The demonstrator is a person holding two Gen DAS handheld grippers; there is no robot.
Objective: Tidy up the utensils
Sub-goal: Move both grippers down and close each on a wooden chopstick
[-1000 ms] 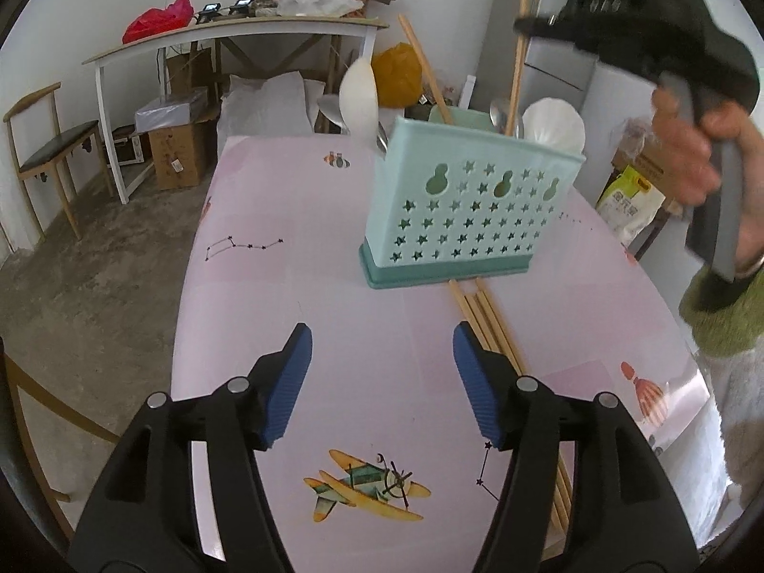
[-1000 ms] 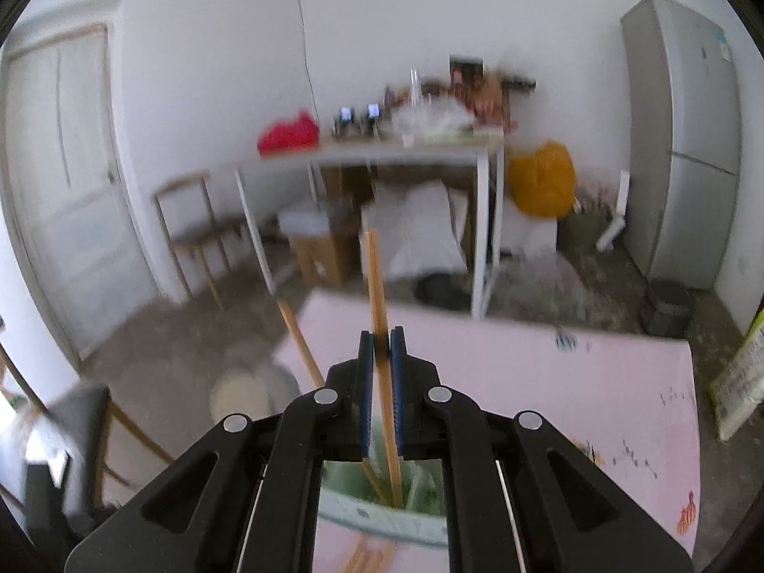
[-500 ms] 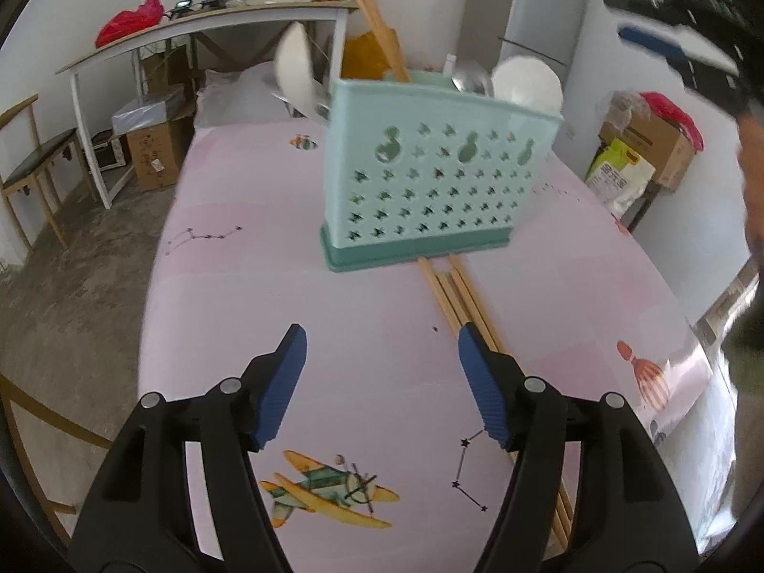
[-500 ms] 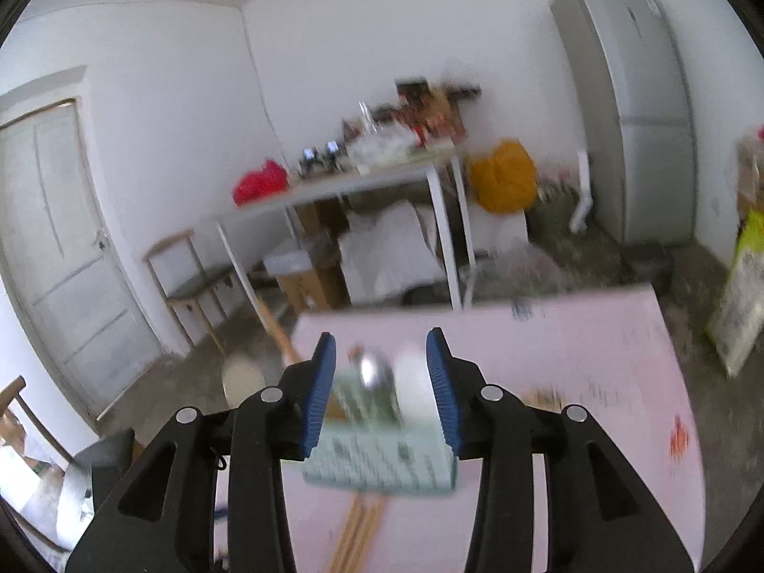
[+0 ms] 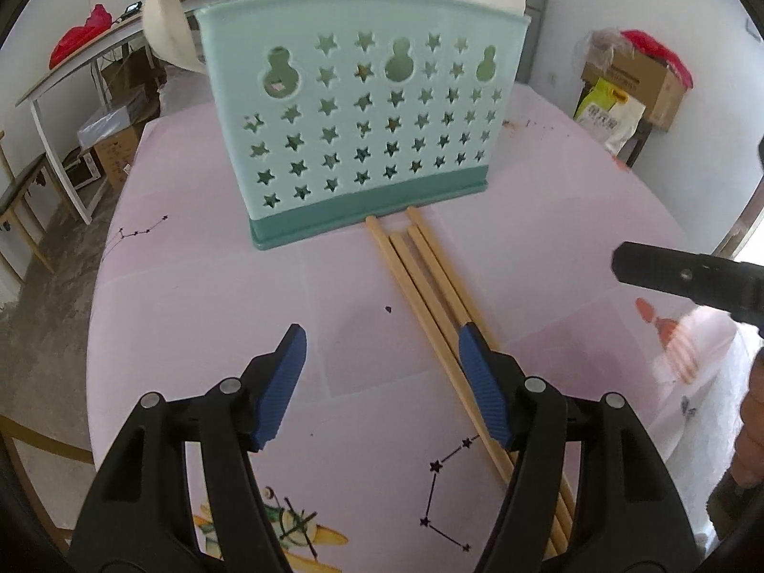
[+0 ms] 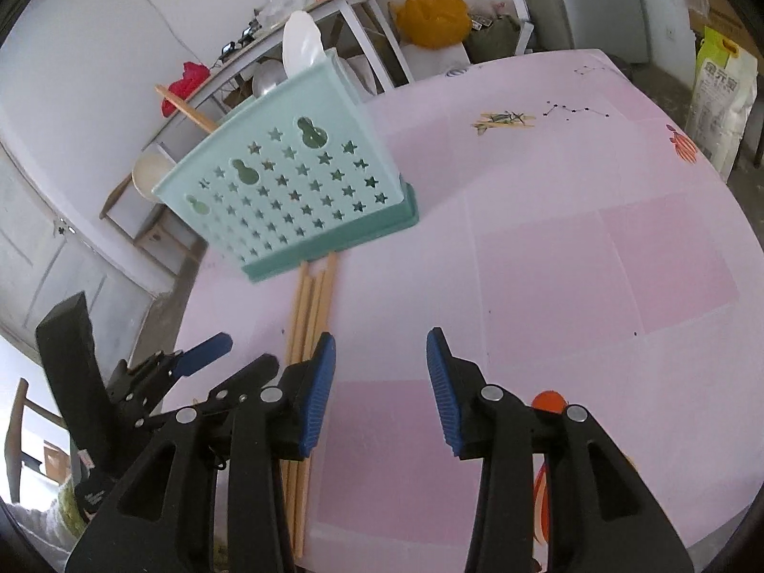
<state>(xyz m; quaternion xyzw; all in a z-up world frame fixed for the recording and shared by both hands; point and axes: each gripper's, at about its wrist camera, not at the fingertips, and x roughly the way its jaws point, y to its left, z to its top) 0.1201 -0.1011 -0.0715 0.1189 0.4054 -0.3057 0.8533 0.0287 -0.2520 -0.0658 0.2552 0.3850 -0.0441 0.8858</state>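
Observation:
A teal star-cut utensil holder (image 5: 363,114) (image 6: 296,191) stands on the pink table, with white spoons (image 5: 167,24), a metal spoon (image 6: 267,76) and a chopstick (image 6: 186,107) in it. Three loose wooden chopsticks (image 5: 429,296) (image 6: 313,305) lie on the cloth, running from the holder's base toward me. My left gripper (image 5: 382,339) is open low over the table, its right finger above the chopsticks. My right gripper (image 6: 379,339) is open and empty, just right of the chopsticks. Its black body (image 5: 687,281) shows in the left wrist view.
The pink tablecloth (image 6: 573,262) has printed planes and constellations, and the table edge curves off at left and right. Behind stand a cluttered white side table (image 5: 71,76), cardboard boxes (image 5: 635,81), a yellow bag (image 6: 429,14) and a printed sack (image 6: 721,105).
The right gripper let go of the chopstick it held over the holder, opened, and dropped down to the table. The left gripper moved in closer to the holder and over the loose chopsticks.

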